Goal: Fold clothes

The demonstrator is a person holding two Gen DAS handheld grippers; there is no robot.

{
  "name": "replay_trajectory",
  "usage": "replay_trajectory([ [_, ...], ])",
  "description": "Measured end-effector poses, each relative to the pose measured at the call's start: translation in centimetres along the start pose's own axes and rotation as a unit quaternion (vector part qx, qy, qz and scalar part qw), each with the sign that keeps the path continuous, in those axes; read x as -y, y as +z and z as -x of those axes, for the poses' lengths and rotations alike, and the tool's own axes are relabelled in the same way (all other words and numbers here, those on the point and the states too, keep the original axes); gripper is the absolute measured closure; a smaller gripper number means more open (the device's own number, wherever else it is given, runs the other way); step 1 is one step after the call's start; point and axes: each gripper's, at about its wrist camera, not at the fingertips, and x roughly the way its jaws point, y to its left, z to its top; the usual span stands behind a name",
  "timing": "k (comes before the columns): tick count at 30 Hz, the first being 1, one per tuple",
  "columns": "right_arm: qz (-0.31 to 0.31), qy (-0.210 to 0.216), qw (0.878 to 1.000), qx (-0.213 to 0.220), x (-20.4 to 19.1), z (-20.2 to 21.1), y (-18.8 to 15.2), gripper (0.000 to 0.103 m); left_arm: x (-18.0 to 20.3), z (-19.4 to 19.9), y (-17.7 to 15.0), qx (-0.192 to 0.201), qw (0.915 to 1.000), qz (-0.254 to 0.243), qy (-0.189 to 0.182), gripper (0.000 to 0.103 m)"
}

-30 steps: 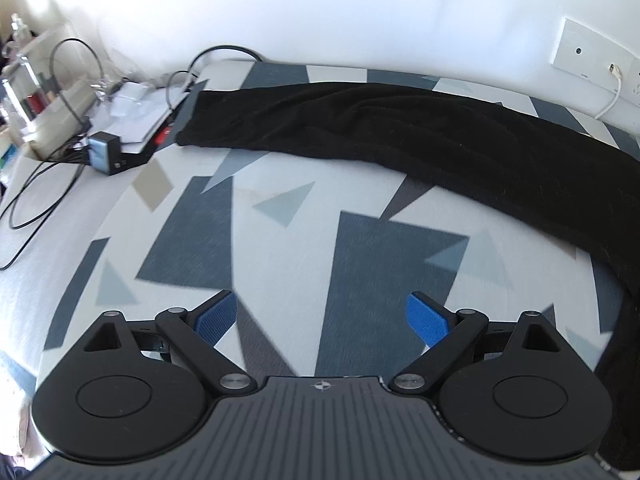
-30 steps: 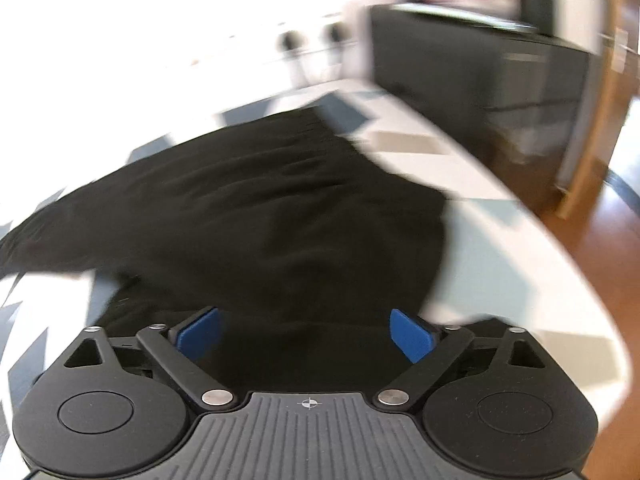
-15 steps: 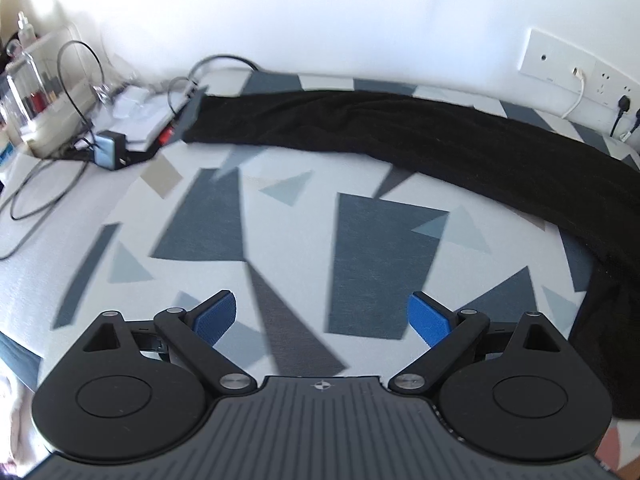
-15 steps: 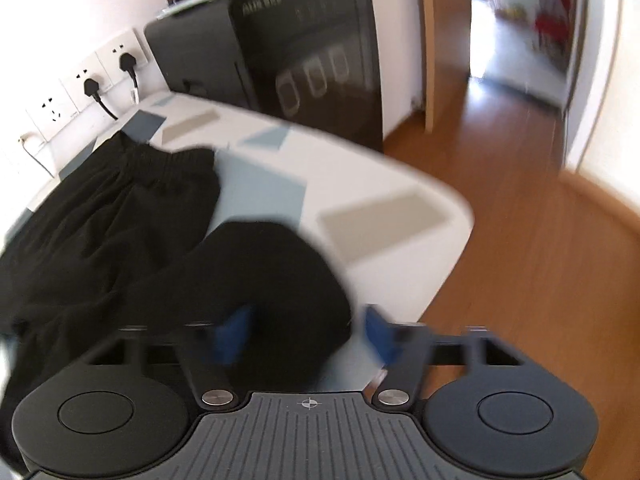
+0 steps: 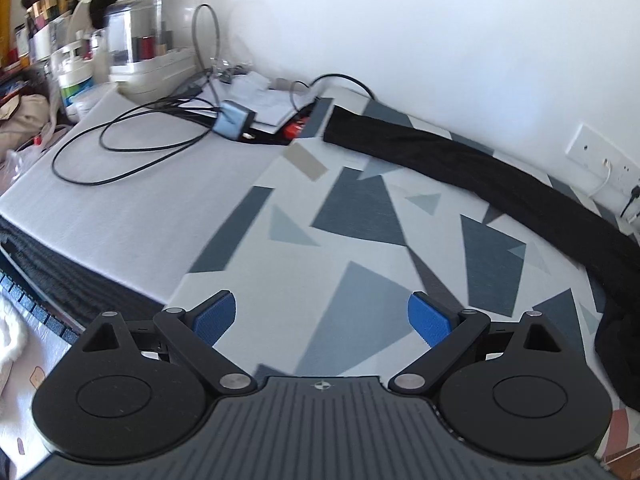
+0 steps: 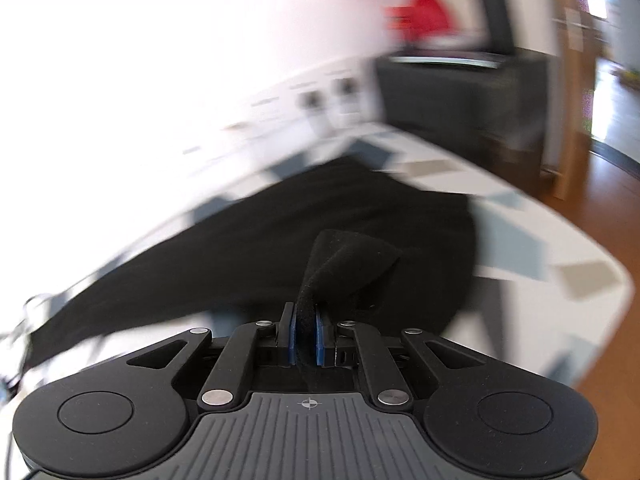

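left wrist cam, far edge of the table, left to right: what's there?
Clear organizer box → looped black cable → small blue-grey adapter box → black garment → white wall socket plate.

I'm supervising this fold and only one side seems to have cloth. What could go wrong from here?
The right hand-held gripper pinches only a thin bunched fold of the black garment, its jaws having just closed; that small bite could slip. The left hand-held gripper is open and empty, so a one-sided pull may drag the garment toward the cables.
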Motion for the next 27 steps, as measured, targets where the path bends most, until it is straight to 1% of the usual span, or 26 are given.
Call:
replay_trajectory([
  [2, 0.033, 0.039, 0.999, -0.019, -4.8, -0.6, -0.7, 0.095, -2.0, 0.9, -0.5, 0.007, 0.9998, 0.019, 0.000, 0.008],
  [4, 0.073, 0.083, 0.993, -0.041, -10.1, -1.2, -1.5, 0.095, -4.0, 1.7, -1.1, 0.011, 0.9990, 0.043, -0.001, 0.008],
  [6, 0.109, 0.130, 0.983, -0.067, -15.7, -1.9, -3.0, 0.096, -5.8, 2.5, -1.6, 0.013, 0.9978, 0.066, 0.003, 0.008],
  [9, 0.155, 0.204, 0.962, -0.096, -24.3, -2.5, -5.5, 0.096, -8.4, 3.8, -2.4, 0.017, 0.9958, 0.088, 0.017, 0.008],
  [12, 0.183, 0.270, 0.941, -0.094, -31.6, -2.0, -7.6, 0.096, -10.3, 4.9, -2.8, 0.022, 0.9941, 0.101, 0.032, 0.008],
  [14, 0.190, 0.301, 0.930, -0.087, -35.4, -1.3, -8.4, 0.096, -11.3, 5.5, -2.9, 0.024, 0.9932, 0.108, 0.038, 0.008],
  [15, 0.193, 0.310, 0.927, -0.083, -36.8, -1.3, -8.6, 0.096, -11.7, 5.6, -2.9, 0.025, 0.9930, 0.108, 0.040, 0.008],
  [16, 0.196, 0.310, 0.926, -0.085, -37.5, -1.3, -8.8, 0.092, -11.9, 5.8, -2.9, 0.026, 0.9930, 0.108, 0.041, 0.008],
  [17, 0.199, 0.310, 0.925, -0.088, -38.2, -1.2, -9.0, 0.083, -12.1, 5.9, -2.8, 0.026, 0.9932, 0.106, 0.041, 0.008],
  [18, 0.202, 0.310, 0.924, -0.091, -38.8, -1.2, -9.2, 0.079, -12.2, 5.9, -2.8, 0.026, 0.9934, 0.104, 0.040, 0.008],
  [19, 0.201, 0.312, 0.924, -0.097, -38.4, -1.1, -9.2, 0.074, -12.2, 5.8, -2.7, 0.026, 0.9936, 0.103, 0.037, 0.008],
  [20, 0.200, 0.313, 0.923, -0.102, -37.9, -1.1, -9.2, 0.074, -12.2, 5.6, -2.6, 0.024, 0.9938, 0.103, 0.034, 0.008],
  [21, 0.200, 0.306, 0.925, -0.100, -36.9, -1.2, -9.3, 0.073, -12.2, 5.3, -2.5, 0.021, 0.9939, 0.105, 0.029, 0.008],
  [23, 0.204, 0.275, 0.935, -0.098, -33.7, -2.1, -9.2, 0.071, -11.9, 4.4, -2.3, 0.009, 0.9939, 0.109, 0.013, 0.008],
  [24, 0.200, 0.253, 0.941, -0.101, -32.0, -3.0, -9.1, 0.071, -11.7, 3.9, -2.2, 0.002, 0.9938, 0.111, 0.004, 0.008],
  [27, 0.158, 0.174, 0.965, -0.115, -25.6, -5.2, -7.9, 0.071, -10.6, 2.5, -2.0, -0.017, 0.9933, 0.113, -0.018, 0.008],
])
